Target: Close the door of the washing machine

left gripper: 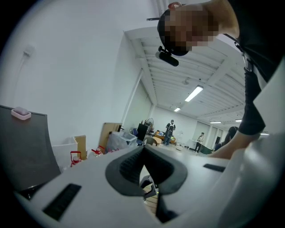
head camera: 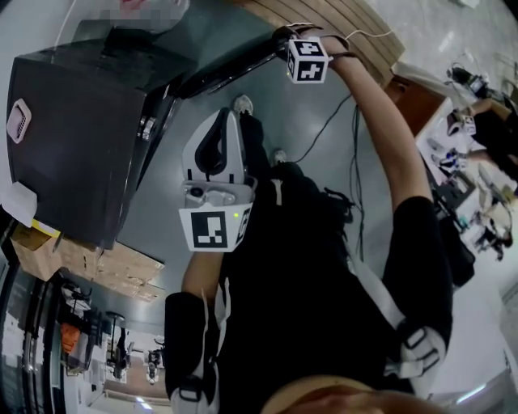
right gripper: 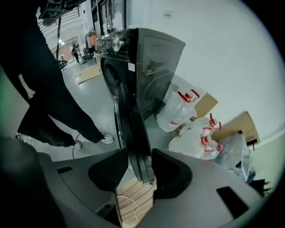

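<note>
The dark washing machine (head camera: 73,137) stands at the left of the head view, and its door (head camera: 235,69) swings out towards the upper right. My right gripper (head camera: 285,39) reaches the door's far edge. In the right gripper view the door edge (right gripper: 133,133) runs between the jaws of the right gripper (right gripper: 139,164), which close on it, with the machine body (right gripper: 151,58) beyond. My left gripper (head camera: 217,137) hangs in front of the person's body, away from the machine. In its own view the left gripper (left gripper: 143,151) is shut with its pads touching and nothing held.
Clear water jugs (right gripper: 178,111) and tied plastic bags (right gripper: 200,138) lie by the wall beside the machine, with cardboard (right gripper: 240,124) behind. A slatted wooden platform (head camera: 340,24) and a cable (head camera: 324,129) lie on the floor. Cardboard boxes (head camera: 97,263) sit by the machine.
</note>
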A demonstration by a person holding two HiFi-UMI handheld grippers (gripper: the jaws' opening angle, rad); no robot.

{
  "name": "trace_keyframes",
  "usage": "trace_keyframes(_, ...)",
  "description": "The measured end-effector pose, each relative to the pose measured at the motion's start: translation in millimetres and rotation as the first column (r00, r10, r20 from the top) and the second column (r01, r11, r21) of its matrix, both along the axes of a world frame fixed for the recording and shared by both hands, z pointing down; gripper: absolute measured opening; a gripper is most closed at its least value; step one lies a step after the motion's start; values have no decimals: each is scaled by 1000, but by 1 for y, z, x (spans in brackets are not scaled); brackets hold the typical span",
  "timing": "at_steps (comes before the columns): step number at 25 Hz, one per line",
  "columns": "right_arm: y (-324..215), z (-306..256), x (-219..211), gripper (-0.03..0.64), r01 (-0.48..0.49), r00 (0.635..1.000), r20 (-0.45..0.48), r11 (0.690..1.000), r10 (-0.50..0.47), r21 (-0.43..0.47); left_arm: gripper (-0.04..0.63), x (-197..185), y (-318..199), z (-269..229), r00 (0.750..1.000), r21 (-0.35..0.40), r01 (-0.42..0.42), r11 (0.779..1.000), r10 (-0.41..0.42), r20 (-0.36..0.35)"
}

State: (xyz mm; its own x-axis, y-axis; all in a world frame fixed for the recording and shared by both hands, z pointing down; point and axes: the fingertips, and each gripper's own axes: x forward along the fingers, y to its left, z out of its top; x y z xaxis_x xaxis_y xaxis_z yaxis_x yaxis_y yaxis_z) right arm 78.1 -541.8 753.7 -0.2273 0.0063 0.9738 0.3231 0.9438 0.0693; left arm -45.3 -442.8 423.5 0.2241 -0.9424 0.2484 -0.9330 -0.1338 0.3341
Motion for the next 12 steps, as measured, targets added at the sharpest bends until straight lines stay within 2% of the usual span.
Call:
trace_keyframes(6, -3, 9, -3, 160, 92, 995, -50, 996, -92, -1, 5, 1, -2, 4, 1000, -4, -4, 1000, 4, -14)
trace_keyframes(12, -5, 8, -5, 160, 105, 992, -59, 993, -108, -52, 5, 3, 6, 7, 1000, -9, -7, 1000, 7, -15)
